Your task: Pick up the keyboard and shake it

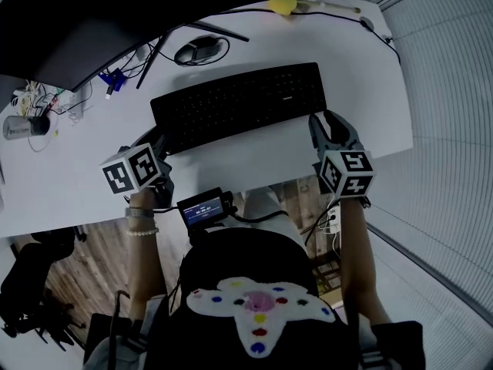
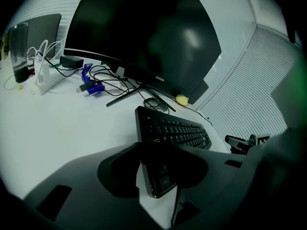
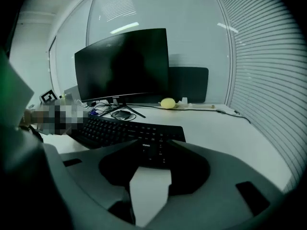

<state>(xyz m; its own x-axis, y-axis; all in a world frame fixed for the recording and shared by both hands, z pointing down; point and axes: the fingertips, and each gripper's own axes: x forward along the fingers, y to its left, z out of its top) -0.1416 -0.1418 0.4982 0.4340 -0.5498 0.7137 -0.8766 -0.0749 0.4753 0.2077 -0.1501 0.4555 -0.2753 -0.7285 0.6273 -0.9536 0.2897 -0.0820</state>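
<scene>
The black keyboard (image 1: 239, 102) lies across the white desk (image 1: 362, 75) in front of the monitor. My left gripper (image 1: 158, 146) is at its left front corner. In the left gripper view that corner (image 2: 160, 183) sits between the jaws, which are shut on it, and this end looks raised a little off the desk. My right gripper (image 1: 330, 126) is at the right front corner. In the right gripper view the jaws (image 3: 153, 152) stand open, with the keyboard's front edge (image 3: 153, 145) at their tips and bare desk between them.
A dark monitor (image 1: 92, 21) stands behind the keyboard, with a mouse (image 1: 202, 50) and cables at its foot. A yellow object (image 1: 282, 6) lies at the far edge. A blue connector (image 1: 112, 79) and a grey cylinder (image 1: 23, 126) sit at the left. The desk's near edge runs under my hands.
</scene>
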